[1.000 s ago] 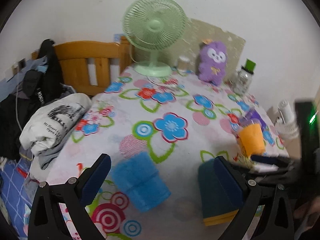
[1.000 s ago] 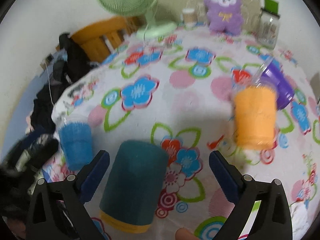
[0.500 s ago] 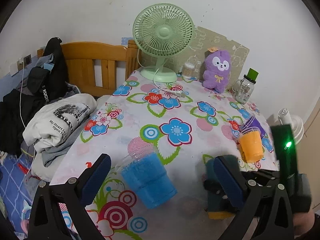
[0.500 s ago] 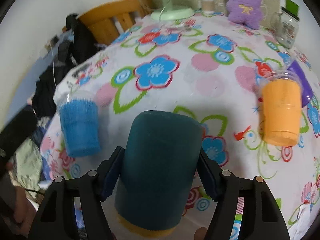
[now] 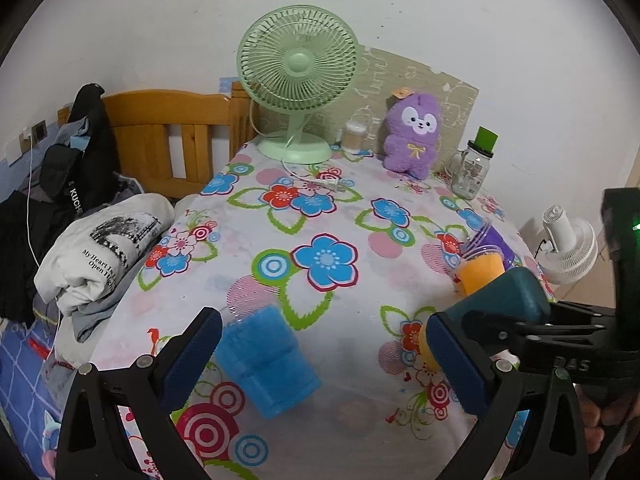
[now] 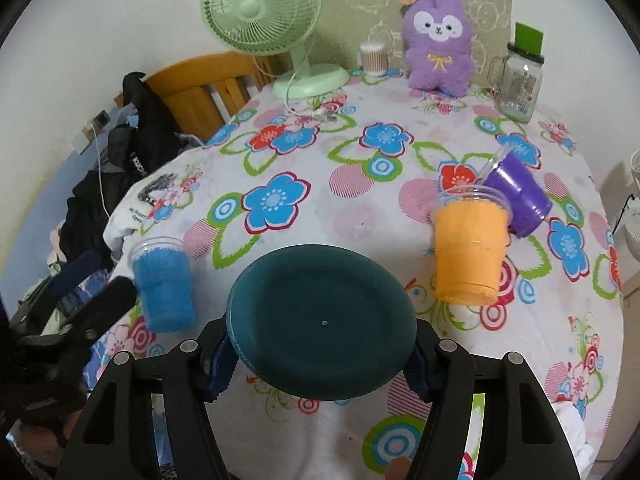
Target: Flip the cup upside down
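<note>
My right gripper (image 6: 320,354) is shut on a dark teal cup (image 6: 322,320) with a yellow rim. It holds the cup above the table, tilted so the flat bottom faces the right wrist camera. In the left wrist view the cup (image 5: 504,292) lies sideways in the right gripper, above the table's right front. My left gripper (image 5: 320,356) is open and empty over a blue cup (image 5: 266,360) lying on its side near the front edge.
The floral tablecloth (image 6: 360,200) carries a blue cup (image 6: 162,280), an orange cup (image 6: 470,248) and a purple cup (image 6: 518,196). A green fan (image 5: 296,80), purple plush (image 5: 412,136) and glass jar (image 5: 474,168) stand at the back. Clothes (image 5: 100,248) lie at left.
My right gripper closed on the teal cup, lifted it off the table and tipped it over. The left gripper stayed open near the blue cup.
</note>
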Demonstrator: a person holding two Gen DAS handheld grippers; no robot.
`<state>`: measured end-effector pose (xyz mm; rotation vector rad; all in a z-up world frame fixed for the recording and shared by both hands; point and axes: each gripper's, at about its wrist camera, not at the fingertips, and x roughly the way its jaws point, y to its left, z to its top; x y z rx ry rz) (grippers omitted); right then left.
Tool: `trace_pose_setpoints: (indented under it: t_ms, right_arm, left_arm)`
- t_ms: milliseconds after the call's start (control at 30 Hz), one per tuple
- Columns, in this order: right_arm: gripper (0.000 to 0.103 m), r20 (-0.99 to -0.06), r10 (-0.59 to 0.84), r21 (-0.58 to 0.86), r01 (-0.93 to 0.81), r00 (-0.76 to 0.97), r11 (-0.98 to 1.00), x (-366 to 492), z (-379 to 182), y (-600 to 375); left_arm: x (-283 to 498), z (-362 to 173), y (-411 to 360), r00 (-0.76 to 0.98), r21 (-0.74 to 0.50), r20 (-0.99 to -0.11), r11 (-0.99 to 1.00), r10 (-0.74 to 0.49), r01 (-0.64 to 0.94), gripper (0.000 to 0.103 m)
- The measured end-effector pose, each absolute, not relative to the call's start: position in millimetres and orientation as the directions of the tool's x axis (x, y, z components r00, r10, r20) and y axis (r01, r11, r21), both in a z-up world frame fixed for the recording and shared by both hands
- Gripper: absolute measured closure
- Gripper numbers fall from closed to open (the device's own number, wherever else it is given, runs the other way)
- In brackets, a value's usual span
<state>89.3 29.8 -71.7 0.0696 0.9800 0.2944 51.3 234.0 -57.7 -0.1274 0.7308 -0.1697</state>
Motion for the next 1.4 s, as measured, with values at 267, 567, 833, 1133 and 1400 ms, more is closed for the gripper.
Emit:
trace_pose_setpoints:
  t_ms: [267, 567, 833, 1133, 1400]
  right_arm:
    - [0.034, -0.83, 0.269, 0.148, -0.272, 0.488, 0.951, 49.7, -71.7, 29.2]
    - [0.034, -0.856, 0.318, 0.22, -0.269, 0.408, 0.938, 64.0, -103.1, 27.1]
    - [0.025, -0.846, 0.32, 0.212, -0.281, 0.427, 0.936, 102.8, -103.8, 38.4]
    - [0.024, -0.835, 0.309, 0.199, -0.275, 0.455, 0.941, 103.6, -99.3, 31.4]
    - [0.004, -0.811, 0.192, 0.07, -0.234, 0.553, 0.97, 80.4, -83.5, 13.8]
  left_arm:
    - [48.6, -56.2, 233.5, 0.735, -0.177, -0.649, 0.978, -0.199, 0.109, 0.0]
    - [48.7, -57.2, 236.5, 0.734, -0.177, -0.65, 0.979, -0.196, 0.104, 0.0]
    - [52.3, -59.4, 237.8, 0.733, -0.16, -0.659, 0.984, -0.17, 0.085, 0.0]
    - [68.2, -60.5, 233.5, 0.719, -0.174, -0.67, 0.981, -0.184, 0.09, 0.0]
    - [90.8, -56.4, 200.1, 0.679, -0.222, -0.685, 0.963, -0.265, 0.152, 0.0]
